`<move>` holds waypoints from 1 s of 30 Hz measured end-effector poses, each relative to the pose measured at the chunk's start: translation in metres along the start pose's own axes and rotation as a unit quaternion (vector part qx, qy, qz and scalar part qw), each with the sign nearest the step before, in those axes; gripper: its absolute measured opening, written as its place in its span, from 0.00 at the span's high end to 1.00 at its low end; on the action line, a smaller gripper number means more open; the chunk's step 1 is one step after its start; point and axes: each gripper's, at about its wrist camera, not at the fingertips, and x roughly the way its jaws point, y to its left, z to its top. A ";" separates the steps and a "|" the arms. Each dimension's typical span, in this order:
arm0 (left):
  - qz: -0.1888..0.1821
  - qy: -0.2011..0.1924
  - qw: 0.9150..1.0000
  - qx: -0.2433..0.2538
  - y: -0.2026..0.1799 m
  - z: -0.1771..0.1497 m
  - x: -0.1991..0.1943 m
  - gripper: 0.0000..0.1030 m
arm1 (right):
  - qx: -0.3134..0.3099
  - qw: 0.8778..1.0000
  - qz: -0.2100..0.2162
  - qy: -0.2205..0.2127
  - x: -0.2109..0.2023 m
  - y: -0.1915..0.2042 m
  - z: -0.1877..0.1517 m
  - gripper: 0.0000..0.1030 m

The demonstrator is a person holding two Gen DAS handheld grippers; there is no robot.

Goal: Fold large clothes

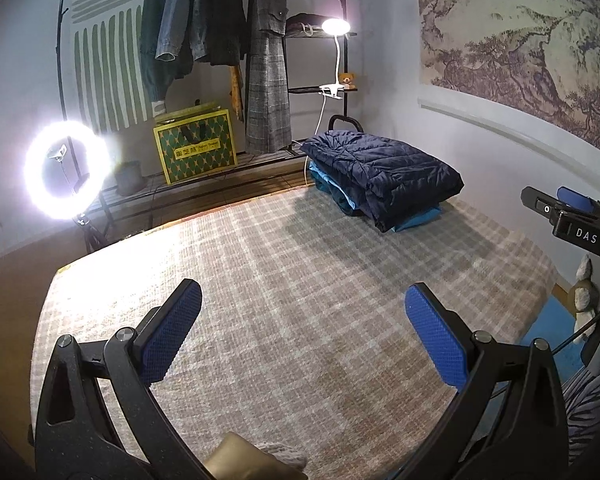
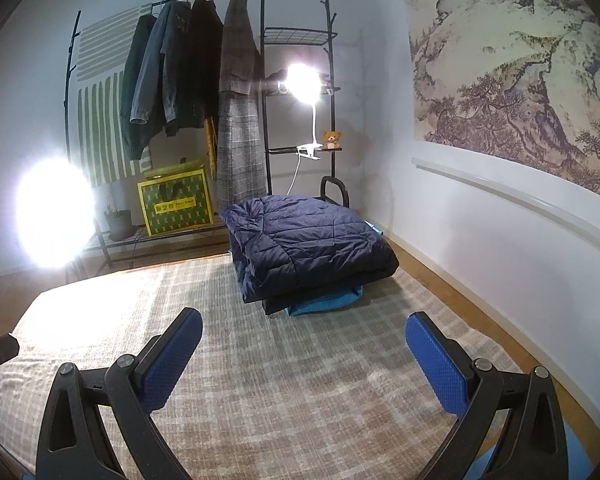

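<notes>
A folded navy quilted jacket lies on top of a stack of folded blue clothes at the far end of the plaid bed cover. My left gripper hovers open over the bare cover, well short of the stack, nothing between its blue pads. My right gripper is open too, empty, nearer the stack. The right gripper's body shows at the right edge of the left wrist view.
A black clothes rack with hanging coats stands behind the bed, with a green and yellow bag and a small pot on its base. A ring light glares at left; a clip lamp shines above the stack. Wall at right.
</notes>
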 end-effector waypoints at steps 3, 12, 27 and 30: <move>0.000 0.000 1.000 0.000 0.001 0.000 -0.001 0.00 | -0.002 1.000 -0.002 -0.002 -0.001 0.001 0.000 0.00; -0.001 0.000 1.000 0.001 0.000 0.000 -0.001 0.00 | -0.002 1.000 -0.003 -0.001 -0.001 0.002 0.000 0.00; 0.000 0.000 1.000 0.000 -0.002 -0.001 -0.001 0.00 | -0.005 1.000 -0.004 0.000 0.001 0.001 -0.001 0.00; 0.000 -0.001 1.000 0.000 -0.002 -0.001 -0.002 0.00 | -0.007 1.000 -0.003 0.001 0.001 0.000 -0.002 0.00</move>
